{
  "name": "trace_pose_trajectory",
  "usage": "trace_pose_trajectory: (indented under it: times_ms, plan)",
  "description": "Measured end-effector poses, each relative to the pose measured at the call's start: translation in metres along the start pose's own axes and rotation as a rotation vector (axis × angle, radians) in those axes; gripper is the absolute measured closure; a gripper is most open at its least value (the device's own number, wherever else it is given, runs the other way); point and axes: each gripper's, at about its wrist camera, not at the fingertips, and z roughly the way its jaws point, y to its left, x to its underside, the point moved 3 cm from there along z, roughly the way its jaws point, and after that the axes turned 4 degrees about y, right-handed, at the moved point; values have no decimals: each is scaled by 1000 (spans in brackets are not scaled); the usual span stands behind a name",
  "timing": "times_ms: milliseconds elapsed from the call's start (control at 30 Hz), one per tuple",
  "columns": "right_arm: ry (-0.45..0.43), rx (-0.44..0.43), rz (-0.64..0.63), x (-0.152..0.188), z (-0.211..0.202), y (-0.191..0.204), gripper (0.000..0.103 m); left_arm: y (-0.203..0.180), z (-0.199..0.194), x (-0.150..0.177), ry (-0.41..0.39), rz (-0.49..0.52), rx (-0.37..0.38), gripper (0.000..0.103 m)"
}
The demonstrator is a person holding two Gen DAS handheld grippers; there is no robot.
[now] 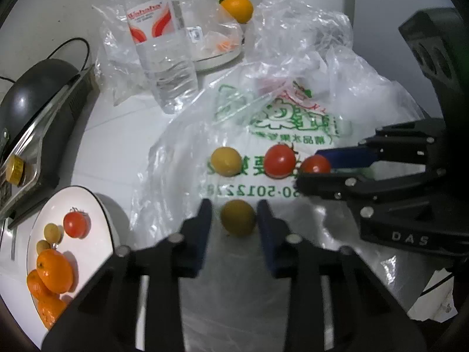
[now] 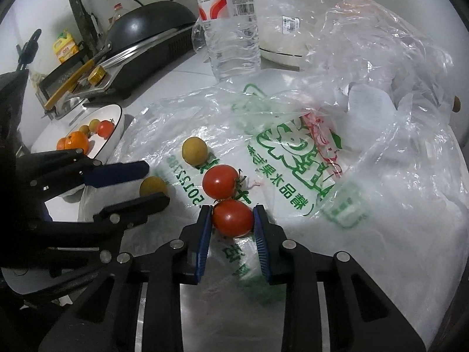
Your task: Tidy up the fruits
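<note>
Fruits lie on a printed plastic bag (image 1: 278, 123). My left gripper (image 1: 234, 220) is open, its fingers on either side of a yellow-brown longan (image 1: 238, 217), with small gaps. My right gripper (image 2: 232, 220) has its pads against a red tomato (image 2: 233, 218) that rests on the bag (image 2: 293, 146). A second tomato (image 2: 220, 181) and a second longan (image 2: 194, 150) lie just beyond. A white plate (image 1: 93, 205) at the left holds oranges (image 1: 54, 270), longans and a tomato (image 1: 76, 223). The plate also shows in the right wrist view (image 2: 115, 135).
A water bottle (image 1: 164, 52) stands behind the bag. An orange (image 1: 236, 8) sits by a white bowl (image 1: 217, 58) under clear plastic. A black cooker with a wok (image 1: 38, 99) stands at the left. Crumpled plastic bags (image 2: 381, 58) fill the right side.
</note>
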Motion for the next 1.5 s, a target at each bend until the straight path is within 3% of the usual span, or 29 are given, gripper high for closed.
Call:
trace_pose_trajectory:
  times_ms: [833, 1500]
  plan:
    - [-59, -3, 10, 1, -21, 1, 73, -12, -37, -6, -110, 48, 21, 76]
    - [-65, 12, 18, 3, -29, 3, 73, -19, -12, 5, -38, 106, 51, 75]
